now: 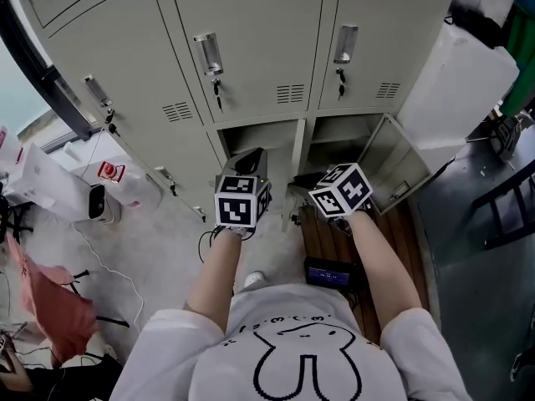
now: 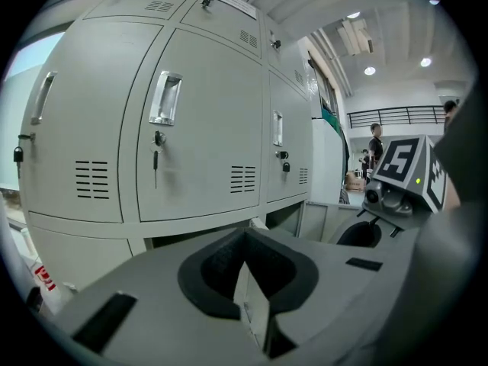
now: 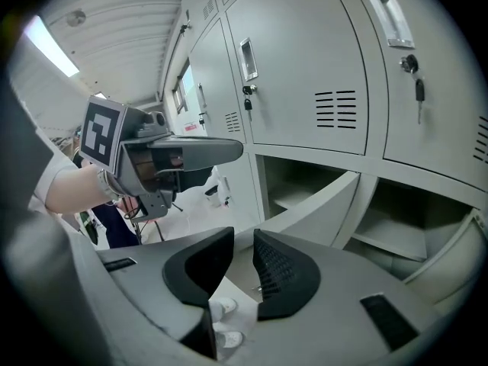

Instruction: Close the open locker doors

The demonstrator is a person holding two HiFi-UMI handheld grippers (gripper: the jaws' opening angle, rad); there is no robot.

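Head view gives the layout: locker bank point(image 1: 125, 65) with three shut upper doors point(image 1: 251, 32), and below them two bottom compartments standing open, the left compartment point(image 1: 255, 139) and the right compartment point(image 1: 341, 132). The right open door point(image 1: 394, 161) swings out to the right and is plain in this view. The other open door point(image 3: 324, 204) is hard to pick out there and shows properly only in the right gripper view, sticking out between the two compartments. Count: two open doors, two hand-held grippers, both low in front of the openings.

Left hand-held gripper point(image 2: 244, 244): its own view shows the pads meeting at the tips, nothing clamped that I can make out. Right hand-held gripper point(image 3: 242, 242): jaws parted with a clear gap, empty — white shoes point(image 3: 219, 322) visible through it.

Only the left gripper view catches a person point(image 2: 376, 139) far back on the right. Only the head view shows the pink cloth point(image 1: 50, 303) on the floor at left.
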